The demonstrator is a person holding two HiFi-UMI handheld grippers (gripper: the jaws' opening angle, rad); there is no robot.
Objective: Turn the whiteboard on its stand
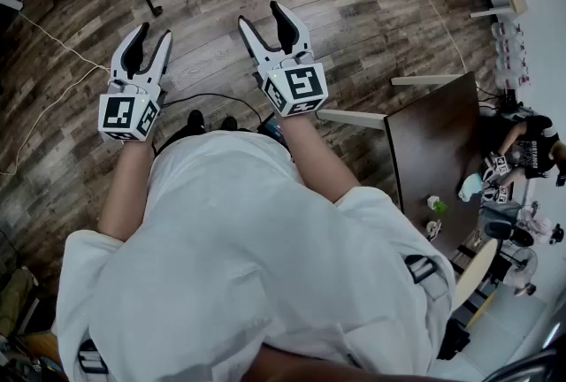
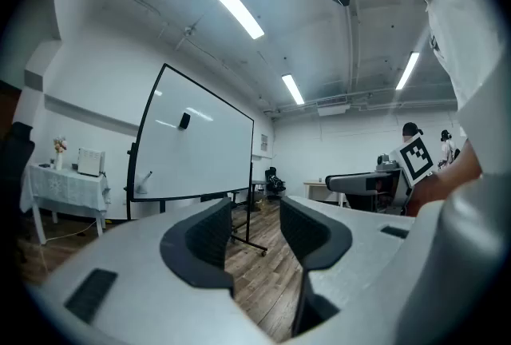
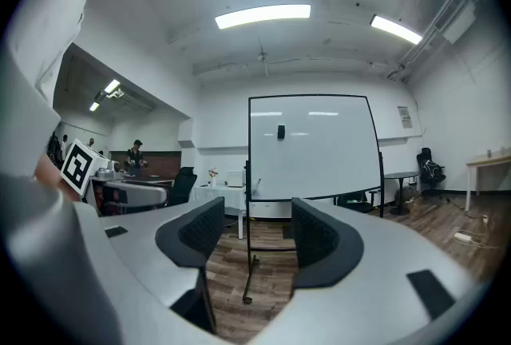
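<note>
- left gripper (image 1: 153, 34) spread, nothing between the jaws; right gripper (image 1: 261, 15) spread wider, also empty; both held level above the wood floor (image 1: 371, 0)
- whiteboard (image 3: 311, 148) upright on its stand (image 3: 248, 255), well ahead across the floor; untouched
- panel looks large, stiff, slick-faced; likely light to pivot, prone to swing; stand may roll
- best hold: the dark frame edge (image 3: 250, 148), not the face; pinch firmly, turn slowly
</note>
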